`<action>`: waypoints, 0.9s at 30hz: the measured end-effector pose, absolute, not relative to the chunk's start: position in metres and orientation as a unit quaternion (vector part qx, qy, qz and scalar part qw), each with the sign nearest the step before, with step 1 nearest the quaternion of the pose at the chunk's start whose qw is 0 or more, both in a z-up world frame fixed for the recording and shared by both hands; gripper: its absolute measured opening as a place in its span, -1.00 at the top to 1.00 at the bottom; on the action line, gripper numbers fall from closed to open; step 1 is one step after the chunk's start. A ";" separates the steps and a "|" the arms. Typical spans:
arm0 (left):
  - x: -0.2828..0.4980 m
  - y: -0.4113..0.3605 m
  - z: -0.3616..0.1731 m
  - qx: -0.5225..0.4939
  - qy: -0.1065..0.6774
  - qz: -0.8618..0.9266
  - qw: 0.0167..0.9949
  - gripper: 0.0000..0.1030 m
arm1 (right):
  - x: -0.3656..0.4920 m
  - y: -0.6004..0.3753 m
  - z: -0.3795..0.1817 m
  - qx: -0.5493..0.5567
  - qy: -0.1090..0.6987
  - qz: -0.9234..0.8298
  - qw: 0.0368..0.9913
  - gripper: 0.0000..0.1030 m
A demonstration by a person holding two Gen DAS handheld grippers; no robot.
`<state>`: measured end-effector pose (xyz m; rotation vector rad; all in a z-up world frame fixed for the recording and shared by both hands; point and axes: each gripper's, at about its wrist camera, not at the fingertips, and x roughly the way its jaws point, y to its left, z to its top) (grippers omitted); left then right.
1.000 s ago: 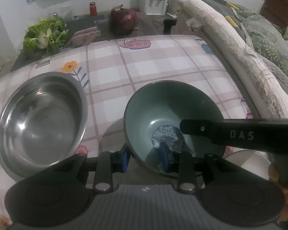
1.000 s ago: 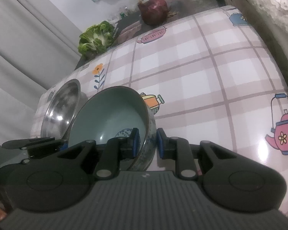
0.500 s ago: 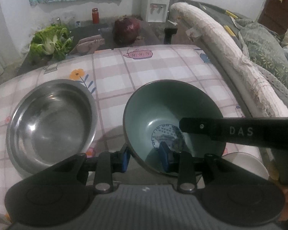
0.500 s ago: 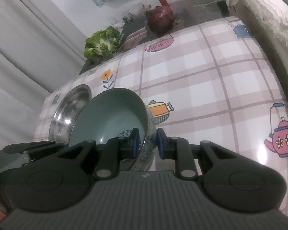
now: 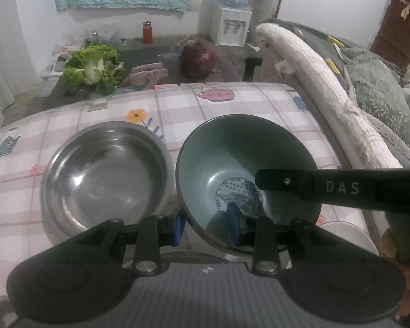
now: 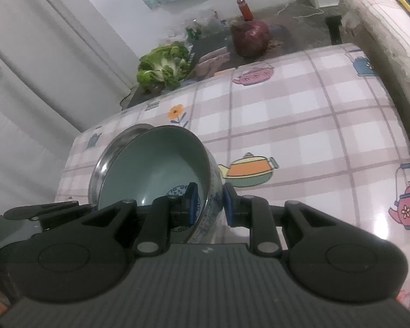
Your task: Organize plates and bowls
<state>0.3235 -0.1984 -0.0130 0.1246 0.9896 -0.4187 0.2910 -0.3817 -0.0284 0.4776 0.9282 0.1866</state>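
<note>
Both claws clamp the rim of the green ceramic bowl (image 5: pixel 246 164), holding it tilted above the checked worktop (image 5: pixel 232 104): the left claw (image 5: pixel 205 225) on its near-left wall, the right claw (image 6: pixel 207 205) on its right wall. Just left sits the wide, shiny steel bowl (image 5: pixel 104 175). Likely next: nesting the smooth, glazed bowl inside, lowered level and gently.

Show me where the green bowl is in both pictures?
Left wrist view: the green bowl sits centre-right, just right of the steel bowl.
Right wrist view: the green bowl is lower left of centre, covering most of the steel bowl.
Shared landmark: the red cabbage beyond the table.
</note>
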 end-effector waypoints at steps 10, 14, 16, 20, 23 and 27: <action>0.329 -0.151 0.003 0.035 0.459 -0.170 0.871 0.37 | 0.309 -0.338 -0.010 0.206 0.439 0.114 0.867 0.61; 0.335 -0.129 0.008 0.026 0.455 -0.151 0.877 0.37 | 0.321 -0.315 -0.006 0.198 0.439 0.131 0.867 0.61; 0.341 -0.117 0.009 0.023 0.454 -0.140 0.880 0.37 | 0.329 -0.302 -0.006 0.194 0.439 0.140 0.866 0.61; 0.353 -0.097 0.008 0.017 0.455 -0.119 0.882 0.36 | 0.346 -0.278 -0.008 0.187 0.443 0.155 0.863 0.61; 0.364 -0.086 0.002 0.012 0.461 -0.107 0.881 0.36 | 0.359 -0.261 -0.012 0.181 0.450 0.164 0.859 0.61; 0.377 -0.078 -0.012 0.007 0.474 -0.100 0.875 0.37 | 0.374 -0.246 -0.023 0.165 0.462 0.164 0.856 0.61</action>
